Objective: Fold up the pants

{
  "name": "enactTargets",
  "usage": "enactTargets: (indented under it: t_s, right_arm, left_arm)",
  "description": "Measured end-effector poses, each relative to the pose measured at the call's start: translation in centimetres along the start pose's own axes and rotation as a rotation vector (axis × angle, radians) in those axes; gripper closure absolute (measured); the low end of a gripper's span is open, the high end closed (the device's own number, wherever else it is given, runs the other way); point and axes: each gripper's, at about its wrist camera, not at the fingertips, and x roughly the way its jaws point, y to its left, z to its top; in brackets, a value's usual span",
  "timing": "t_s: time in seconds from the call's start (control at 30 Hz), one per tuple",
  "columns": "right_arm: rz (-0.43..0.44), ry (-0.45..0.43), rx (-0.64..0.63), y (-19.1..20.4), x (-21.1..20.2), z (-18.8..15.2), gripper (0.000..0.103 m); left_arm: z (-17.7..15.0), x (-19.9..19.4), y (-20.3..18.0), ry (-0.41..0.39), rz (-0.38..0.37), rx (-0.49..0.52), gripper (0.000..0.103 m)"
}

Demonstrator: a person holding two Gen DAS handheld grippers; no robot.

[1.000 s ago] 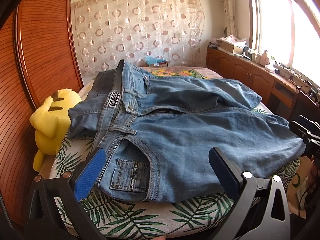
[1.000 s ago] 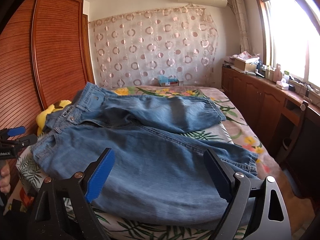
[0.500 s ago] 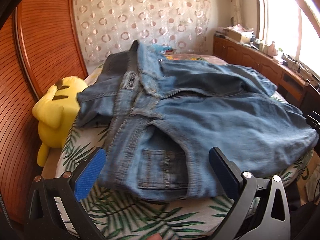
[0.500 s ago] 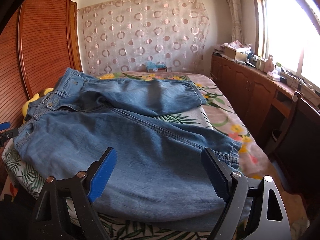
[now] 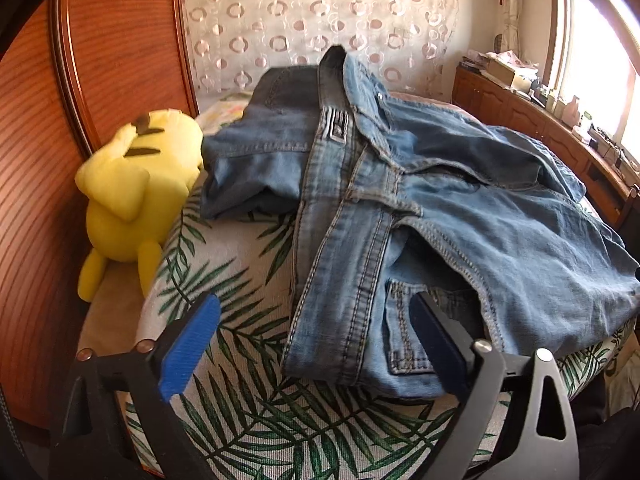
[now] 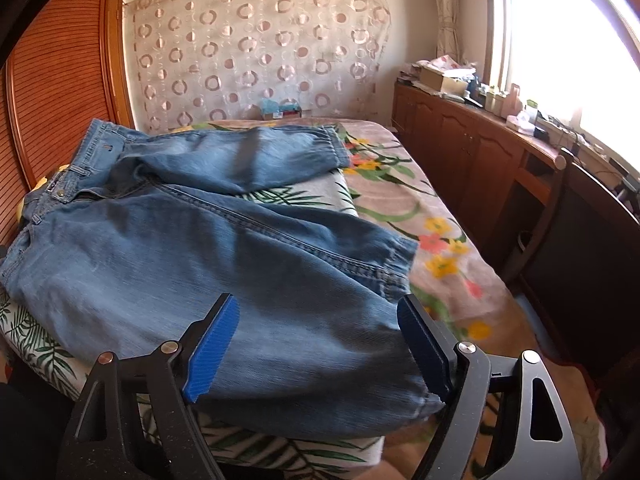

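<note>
I am at the approach step: both sets of tongs are coming in on the jeans point(image 5: 460, 216) and neither has a grip yet. The jeans lie spread on the bed point(image 5: 248, 412), waistband toward the wooden headboard point(image 5: 120, 52), the two legs running away toward three o'clock.

In the left wrist view the left tongs point(image 5: 316, 344) stand wide and are closing. The waistband corner with its small back pocket lies between the jaws, the right-hand one over the pocket, but the pads do not press on the cloth. In the right wrist view the right tongs point(image 6: 320, 344) are also wide and closing, with the lower end of the near leg between the jaws; I see no pinch there either.

My judgement is that the next move calls for both tongs to sink onto the near edge and close on it, waistband on the left, hem end on the right, and then carry that edge toward twelve o'clock so the near leg lands on the far one. The far leg lies skewed at about one o'clock in the right view, so the two will not line up unaided.

The denim is mid blue, faded, softly ribbed, with pale double stitching along seams and pocket. It looks limp and heavy, thickest at the waistband. The bed cover is a flat print of green palm leaves. A plump yellow plush toy point(image 5: 136, 196) slumps at nine o'clock against the headboard.
</note>
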Motion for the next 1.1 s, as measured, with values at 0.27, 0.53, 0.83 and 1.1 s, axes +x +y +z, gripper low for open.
enactTargets:
  t_s: [0.27,0.53,0.83,1.1]
  right_arm:
    - [-0.024,0.026,0.022,0.2,-1.0,-0.2,0.022]
    - [-0.022,0.063,0.055,-0.4,-0.3,0.1,0.022]
    - [0.045,0.125,0.096,-1.1,0.5,0.9,0.035]
    - [0.085,0.076,0.093,-1.6,-0.4,2.7,0.079]
  left_arm:
    - [-1.2,1.5,0.8,0.062,0.009,-0.012,0.019]
    - [-1.3,1.5,0.8,0.068,0.01,-0.012,0.019]
    - [-1.4,1.6,0.9,0.066,0.002,-0.019,0.02]
    - [-1.6,1.1,0.1,0.053,-0.055,0.001,0.048]
